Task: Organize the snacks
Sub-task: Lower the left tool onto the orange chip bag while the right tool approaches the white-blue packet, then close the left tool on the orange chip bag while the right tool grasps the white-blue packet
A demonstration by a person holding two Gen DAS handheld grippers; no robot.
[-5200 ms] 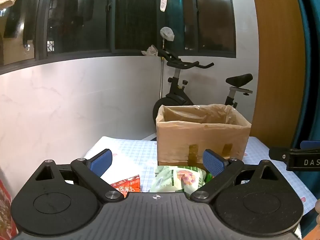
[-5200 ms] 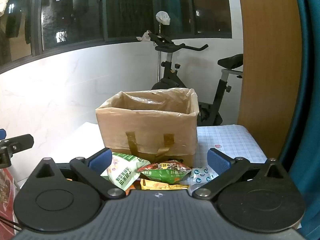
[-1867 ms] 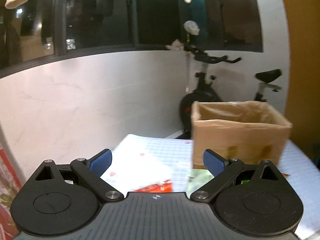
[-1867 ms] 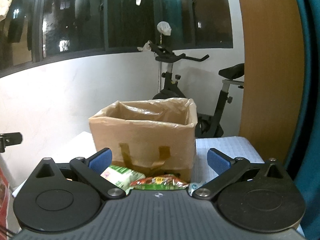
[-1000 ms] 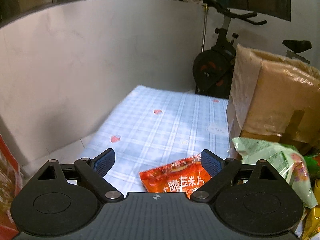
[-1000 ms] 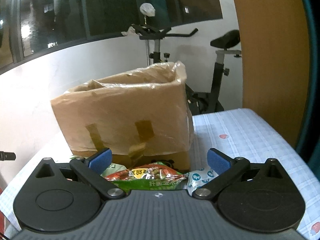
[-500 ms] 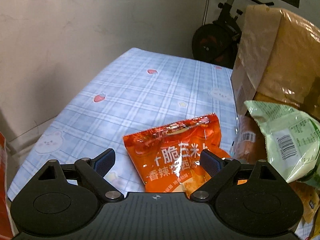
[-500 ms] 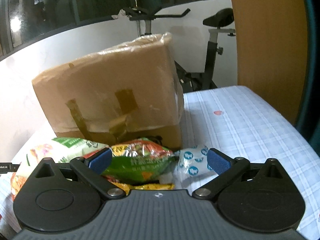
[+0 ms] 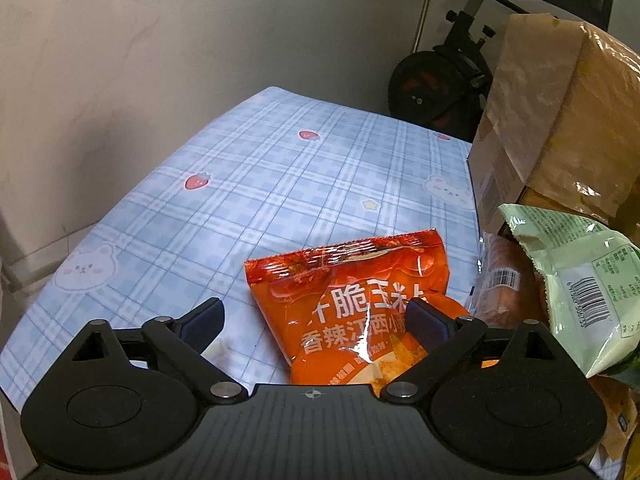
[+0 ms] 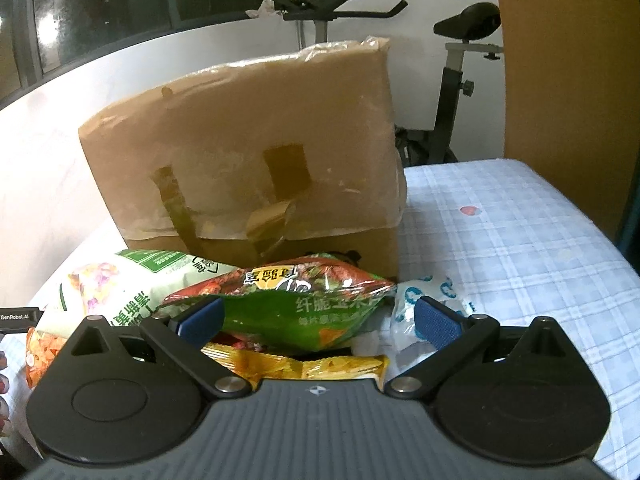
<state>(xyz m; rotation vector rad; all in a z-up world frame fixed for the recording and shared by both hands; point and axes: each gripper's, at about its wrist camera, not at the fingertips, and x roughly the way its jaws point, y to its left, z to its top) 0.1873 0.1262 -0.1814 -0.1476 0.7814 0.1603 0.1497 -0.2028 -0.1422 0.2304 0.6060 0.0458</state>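
Observation:
An orange-red snack bag (image 9: 352,300) lies flat on the blue checked tablecloth (image 9: 248,200). My left gripper (image 9: 316,322) is open and low over it, its fingers either side of the bag's near half. A pale green bag (image 9: 580,280) lies to its right against the lined cardboard box (image 9: 560,120). In the right wrist view, my right gripper (image 10: 318,322) is open, its fingers either side of a green and red snack bag (image 10: 296,300) that lies on a yellow bag (image 10: 296,364). The pale green bag (image 10: 132,284) and a small white and blue packet (image 10: 424,304) flank it. The box (image 10: 248,148) stands just behind.
An exercise bike (image 10: 452,80) stands behind the table by the white wall. A wooden panel (image 10: 568,60) rises at the right. The tablecloth (image 10: 512,240) stretches right of the box. The other gripper's tip (image 10: 20,318) shows at the left edge.
Both grippers have dropped and moved forward toward the snack pile. The left one now straddles the orange-red bag; the right one straddles the green and red bag. Both stayed open.

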